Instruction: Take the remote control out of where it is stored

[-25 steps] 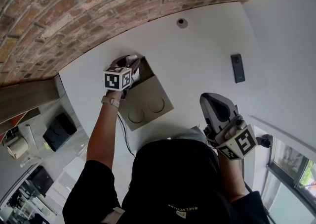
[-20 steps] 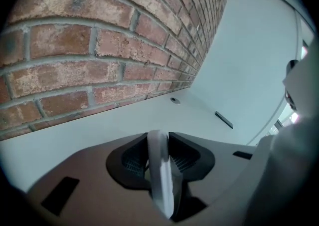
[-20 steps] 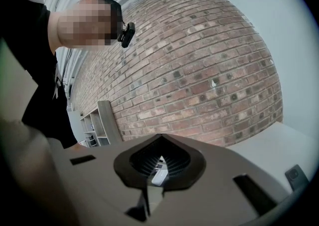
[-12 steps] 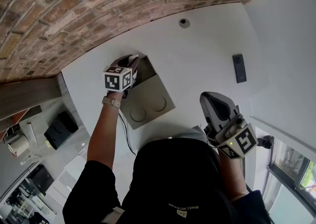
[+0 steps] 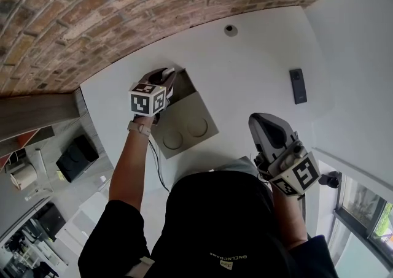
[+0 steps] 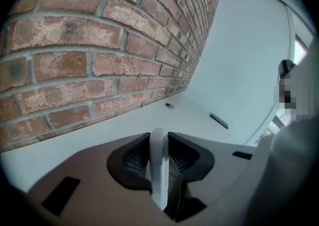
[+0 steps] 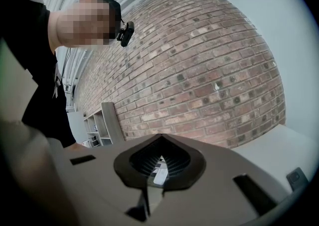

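Remote control (image 6: 158, 182), slim and white, sits clamped in the just-closed left claw (image 6: 159, 142); right claw (image 7: 159, 162) together.

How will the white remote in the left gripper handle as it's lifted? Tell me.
Likely stiff: the white remote stands as a straight thin slab between the jaws of the left gripper, which have just been closing on it. Probably light, being so slim. Its smooth-looking faces may slip.
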Demonstrator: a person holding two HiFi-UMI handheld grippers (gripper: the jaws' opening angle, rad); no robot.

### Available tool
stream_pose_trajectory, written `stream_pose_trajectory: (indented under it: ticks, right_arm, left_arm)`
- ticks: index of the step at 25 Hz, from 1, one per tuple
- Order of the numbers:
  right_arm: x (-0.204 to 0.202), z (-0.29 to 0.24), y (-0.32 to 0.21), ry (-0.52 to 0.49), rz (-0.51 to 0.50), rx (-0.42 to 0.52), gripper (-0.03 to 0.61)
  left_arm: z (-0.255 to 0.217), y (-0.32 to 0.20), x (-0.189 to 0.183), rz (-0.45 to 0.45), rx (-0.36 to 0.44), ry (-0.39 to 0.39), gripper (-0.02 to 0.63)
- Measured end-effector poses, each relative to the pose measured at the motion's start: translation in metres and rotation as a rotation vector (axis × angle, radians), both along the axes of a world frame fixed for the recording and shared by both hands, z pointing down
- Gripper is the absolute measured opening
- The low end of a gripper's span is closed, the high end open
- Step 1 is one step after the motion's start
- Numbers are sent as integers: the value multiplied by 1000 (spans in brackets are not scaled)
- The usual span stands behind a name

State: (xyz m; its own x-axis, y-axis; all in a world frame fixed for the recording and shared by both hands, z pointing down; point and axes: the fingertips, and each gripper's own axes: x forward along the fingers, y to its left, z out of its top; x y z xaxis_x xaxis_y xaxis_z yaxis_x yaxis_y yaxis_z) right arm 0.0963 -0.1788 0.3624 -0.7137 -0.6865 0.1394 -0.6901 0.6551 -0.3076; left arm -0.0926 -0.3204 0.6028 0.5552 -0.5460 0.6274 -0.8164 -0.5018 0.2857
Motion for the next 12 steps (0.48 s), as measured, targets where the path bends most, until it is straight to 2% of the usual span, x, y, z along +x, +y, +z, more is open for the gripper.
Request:
stream_pose_trajectory:
  ticks: [5,12]
  right_arm:
    - [-1,-2,7,-11,-15,12,3]
    - [-6,-10,16,-22,-51,39,3]
  left_arm:
    - [-20,7,3,13,52,-20,115]
    - [-67,18,3,0,131,11,115]
